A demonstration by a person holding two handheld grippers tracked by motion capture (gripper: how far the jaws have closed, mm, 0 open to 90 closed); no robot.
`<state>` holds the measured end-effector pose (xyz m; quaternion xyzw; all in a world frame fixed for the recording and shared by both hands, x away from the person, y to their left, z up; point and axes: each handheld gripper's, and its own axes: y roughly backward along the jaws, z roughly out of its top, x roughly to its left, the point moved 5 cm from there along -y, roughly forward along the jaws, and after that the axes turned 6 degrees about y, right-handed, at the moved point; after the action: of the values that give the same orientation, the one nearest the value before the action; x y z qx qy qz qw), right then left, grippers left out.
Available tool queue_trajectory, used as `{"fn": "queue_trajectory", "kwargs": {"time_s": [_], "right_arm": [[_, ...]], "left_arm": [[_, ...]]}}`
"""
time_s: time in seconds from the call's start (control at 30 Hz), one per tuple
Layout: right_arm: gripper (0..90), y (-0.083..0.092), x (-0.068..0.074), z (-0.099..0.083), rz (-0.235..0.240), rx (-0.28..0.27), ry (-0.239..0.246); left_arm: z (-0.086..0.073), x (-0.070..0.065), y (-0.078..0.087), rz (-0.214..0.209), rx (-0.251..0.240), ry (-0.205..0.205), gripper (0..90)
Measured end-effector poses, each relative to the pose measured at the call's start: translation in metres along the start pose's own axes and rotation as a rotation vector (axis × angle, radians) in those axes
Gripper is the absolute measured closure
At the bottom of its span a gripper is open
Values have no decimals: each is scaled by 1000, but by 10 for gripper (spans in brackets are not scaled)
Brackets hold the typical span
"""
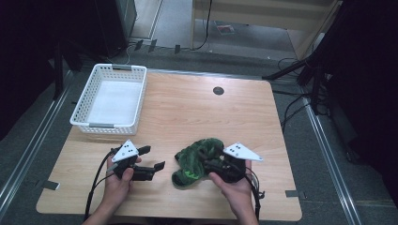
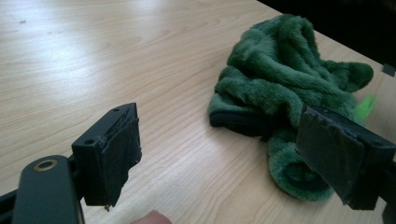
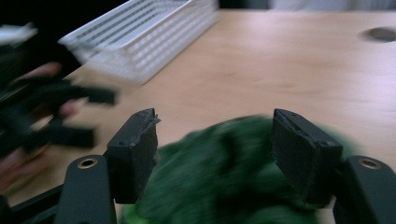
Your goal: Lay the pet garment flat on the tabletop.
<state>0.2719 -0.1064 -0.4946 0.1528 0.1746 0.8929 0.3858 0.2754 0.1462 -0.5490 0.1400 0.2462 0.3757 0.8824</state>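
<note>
Crumpled green plush garment [image 1: 197, 161] lies on the pale wooden table [image 1: 197, 108], near edge. Left gripper [image 1: 155, 159] at its 9 o'clock, jaws wide, empty. Right gripper [image 1: 211, 164] over the garment, jaws parted, not gripping. White perforated plastic basket [image 1: 111, 99] at 10 o'clock.

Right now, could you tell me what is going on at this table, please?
A person works a gripper in each hand at a wooden table. The right gripper is open around a crumpled green plush cloth. The left gripper, open and empty, points toward it. A white basket sits at the far left.
</note>
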Motion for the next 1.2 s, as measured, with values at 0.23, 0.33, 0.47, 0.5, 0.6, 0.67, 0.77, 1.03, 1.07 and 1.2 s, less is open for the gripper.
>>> {"fn": "queue_trajectory", "kwargs": {"time_s": [0.23, 0.33, 0.47, 0.5, 0.6, 0.67, 0.77, 1.03, 1.07, 1.2], "right_arm": [[305, -26, 44, -35, 116, 132, 158], [730, -39, 45, -44, -27, 198, 255], [831, -39, 37, -27, 9, 145, 197], [840, -39, 29, -4, 13, 91, 171], [839, -43, 18, 24, 4, 32, 133], [738, -59, -14, 65, -81, -26, 40], [601, -64, -44, 86, -202, -80, -21], [393, -43, -80, 56, -209, -69, -71], [393, -43, -80, 43, -197, -32, -65], [402, -48, -74, -8, -154, 109, -16]], "left_arm": [[8, 13, 7, 29, -41, 45, 144], [11, 17, 13, 38, -58, 56, 144], [12, 18, 17, 40, -71, 68, 145], [11, 18, 17, 36, -69, 66, 146], [10, 15, 12, 33, -58, 65, 150], [9, 13, 9, 25, -49, 60, 150], [6, 9, 6, 17, -31, 52, 150], [-2, 16, -1, 37, 13, 59, 150], [-3, 15, -4, 32, 18, 69, 152], [-6, 6, -15, 11, 48, 57, 153]]}}
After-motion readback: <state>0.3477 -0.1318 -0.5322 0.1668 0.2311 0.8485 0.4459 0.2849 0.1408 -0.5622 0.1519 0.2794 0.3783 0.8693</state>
